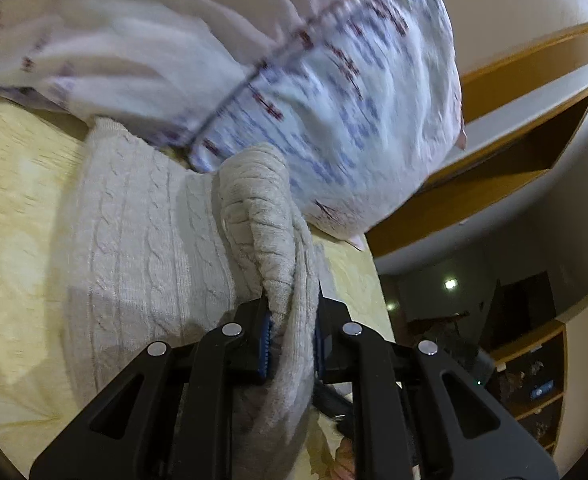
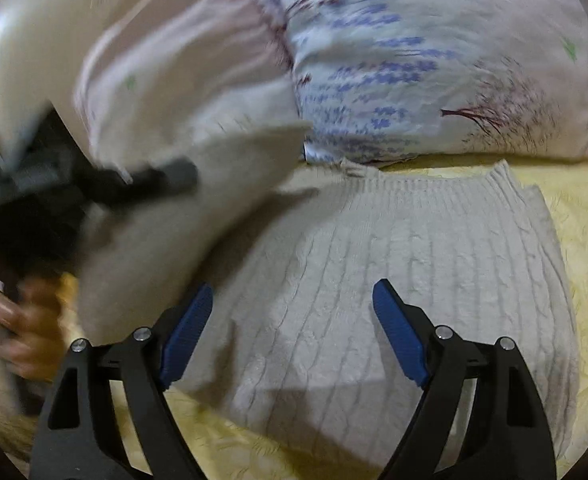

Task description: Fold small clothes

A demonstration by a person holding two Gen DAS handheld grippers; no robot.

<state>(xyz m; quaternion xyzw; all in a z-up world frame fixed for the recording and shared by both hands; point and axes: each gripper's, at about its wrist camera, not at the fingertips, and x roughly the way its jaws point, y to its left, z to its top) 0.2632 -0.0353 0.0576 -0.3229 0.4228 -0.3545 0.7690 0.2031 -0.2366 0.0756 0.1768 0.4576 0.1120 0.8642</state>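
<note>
Sweater (image 2: 394,264) is what I am folding. It is pale grey with cable ribs, and it lies flat on the yellow bed cover (image 2: 586,240), right under and ahead of my right gripper (image 2: 292,334). That gripper is wide apart with nothing between its blue pads (image 2: 398,328); it hangs just over the knit.

My left gripper (image 1: 292,340) is clenched on a bunched part of the sweater (image 1: 270,232). The cloth sits squeezed between its blue pads (image 1: 268,342), with a ribbed cuff poking up just past the tips. From the right camera I see that gripper (image 2: 166,178) off to my left, blurry, with the grey cloth lifted up off the bed. A hand (image 2: 26,320) is low on the left there too, also blurry.

Ahead of both grippers, at the far edge of the sweater, lies a big pillow (image 2: 434,60) with blue and dark red marks. It touches the ribbed edge of the sweater, so there is little room that way.

To the right of the right gripper, bare yellow cover runs past the sweater's side edge. To the left of the left gripper there is more bare cover (image 1: 10,220).

To the right of the left gripper the bed ends. Past that edge I see wooden shelves (image 1: 534,144) on a pale wall and a dark room with small lights.
</note>
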